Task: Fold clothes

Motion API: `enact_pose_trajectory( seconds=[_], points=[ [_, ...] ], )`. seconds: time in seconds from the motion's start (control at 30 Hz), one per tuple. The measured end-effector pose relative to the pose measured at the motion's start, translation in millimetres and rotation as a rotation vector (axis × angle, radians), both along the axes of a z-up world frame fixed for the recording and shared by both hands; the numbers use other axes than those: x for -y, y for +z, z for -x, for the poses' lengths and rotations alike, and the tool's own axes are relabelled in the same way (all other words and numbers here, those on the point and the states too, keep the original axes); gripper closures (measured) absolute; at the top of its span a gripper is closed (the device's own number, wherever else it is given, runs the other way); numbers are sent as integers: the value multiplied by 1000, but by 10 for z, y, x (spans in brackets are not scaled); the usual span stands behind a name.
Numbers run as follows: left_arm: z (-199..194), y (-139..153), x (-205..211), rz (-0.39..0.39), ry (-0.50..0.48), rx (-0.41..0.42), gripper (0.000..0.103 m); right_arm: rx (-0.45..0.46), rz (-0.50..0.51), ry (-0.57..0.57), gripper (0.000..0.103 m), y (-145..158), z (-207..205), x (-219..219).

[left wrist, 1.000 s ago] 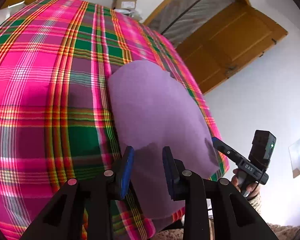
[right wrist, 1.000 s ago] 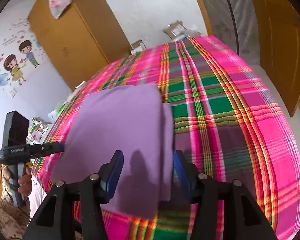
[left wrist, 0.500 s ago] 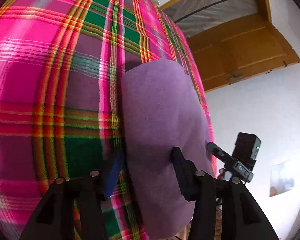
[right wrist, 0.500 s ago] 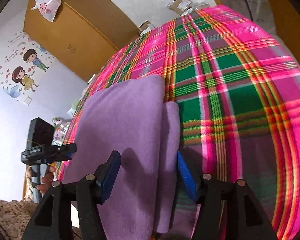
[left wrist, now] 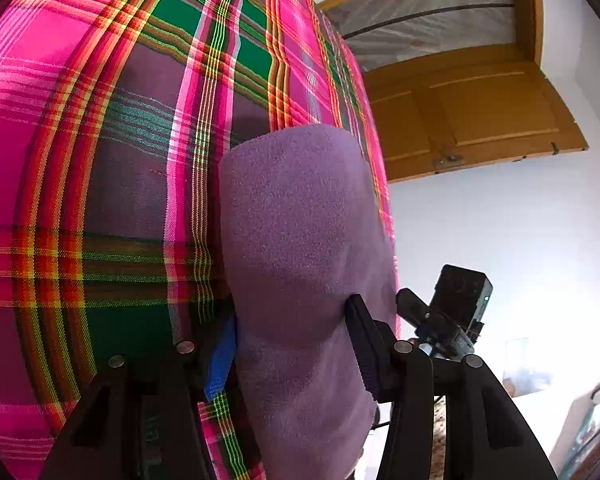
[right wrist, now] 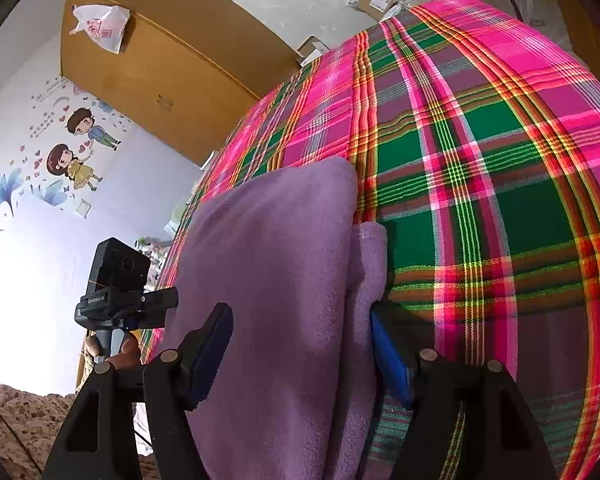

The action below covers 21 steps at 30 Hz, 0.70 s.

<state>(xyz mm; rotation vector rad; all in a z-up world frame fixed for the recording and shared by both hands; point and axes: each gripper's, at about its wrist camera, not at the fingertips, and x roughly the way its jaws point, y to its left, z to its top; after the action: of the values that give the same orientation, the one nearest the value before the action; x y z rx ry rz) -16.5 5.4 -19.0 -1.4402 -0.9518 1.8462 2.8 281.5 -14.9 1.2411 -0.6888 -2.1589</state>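
The left gripper (left wrist: 292,344) and the right gripper (right wrist: 300,344) are both wide apart, one finger on each side of the folded purple cloth (right wrist: 276,280). They look ready to pinch its near edge. It lies on the checked bedspread (right wrist: 480,168).

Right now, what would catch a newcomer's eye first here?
The loud pink-and-green plaid bedspread fills both views. On it, at the near edge, lies a folded purple fleece garment, with the left gripper and right gripper each open around an end. Cartoon wall stickers sit at the left of the right wrist view.
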Motion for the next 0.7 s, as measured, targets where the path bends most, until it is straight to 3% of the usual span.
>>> enact_pose_trajectory(
  seconds=[0.07, 0.27, 0.5, 0.7],
  points=[
    [-65, 15, -17, 9, 7, -10, 50, 2, -31, -19, 52, 4, -27, 2],
    [-46, 51, -70, 27, 26, -8, 55, -13, -95, -56, 77, 7, -141, 56],
    [-60, 76, -61, -3, 48, 4, 62, -54, -126, -108, 83, 170, -246, 203],
    [-63, 259, -5, -29, 27, -42, 65, -91, -111, -120, 83, 420, -272, 453]
  ],
)
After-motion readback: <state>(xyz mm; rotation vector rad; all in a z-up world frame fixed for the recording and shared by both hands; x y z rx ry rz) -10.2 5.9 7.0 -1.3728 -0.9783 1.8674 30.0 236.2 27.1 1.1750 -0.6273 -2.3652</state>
